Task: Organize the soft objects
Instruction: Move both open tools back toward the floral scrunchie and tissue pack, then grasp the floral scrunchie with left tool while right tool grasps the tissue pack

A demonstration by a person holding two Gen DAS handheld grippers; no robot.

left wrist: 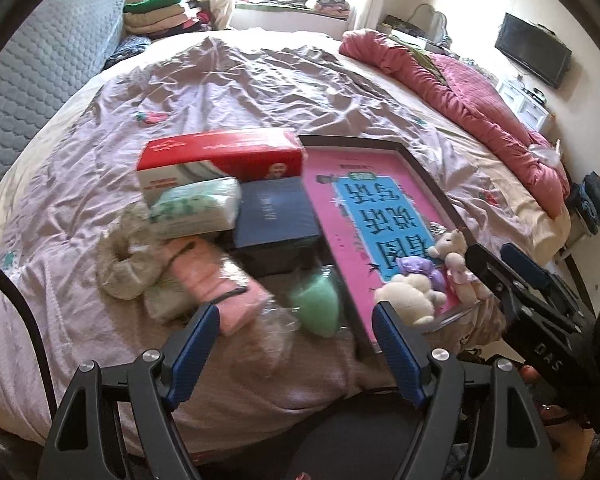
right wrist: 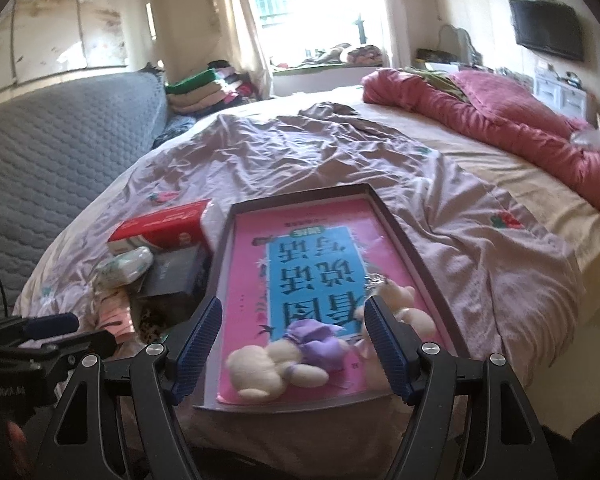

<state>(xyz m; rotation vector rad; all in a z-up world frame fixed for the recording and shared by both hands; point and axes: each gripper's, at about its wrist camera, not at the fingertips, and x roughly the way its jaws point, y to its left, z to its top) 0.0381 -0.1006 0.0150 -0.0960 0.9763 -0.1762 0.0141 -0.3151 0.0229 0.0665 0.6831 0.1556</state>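
With my left gripper [left wrist: 296, 330] and right gripper [right wrist: 294, 334] both wide open and empty, I judged the plush toys [right wrist: 284, 360], lying at the tray's [right wrist: 400, 232] near edge on the bed [left wrist: 260, 80], could be nudged off by a low approach.

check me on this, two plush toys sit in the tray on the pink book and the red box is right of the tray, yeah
Not quite. The red box is left of the tray, not right, as both wrist views show. The two plush toys do sit in the tray on the pink book.

Two plush toys [right wrist: 276, 364], three boxes [left wrist: 220, 156]
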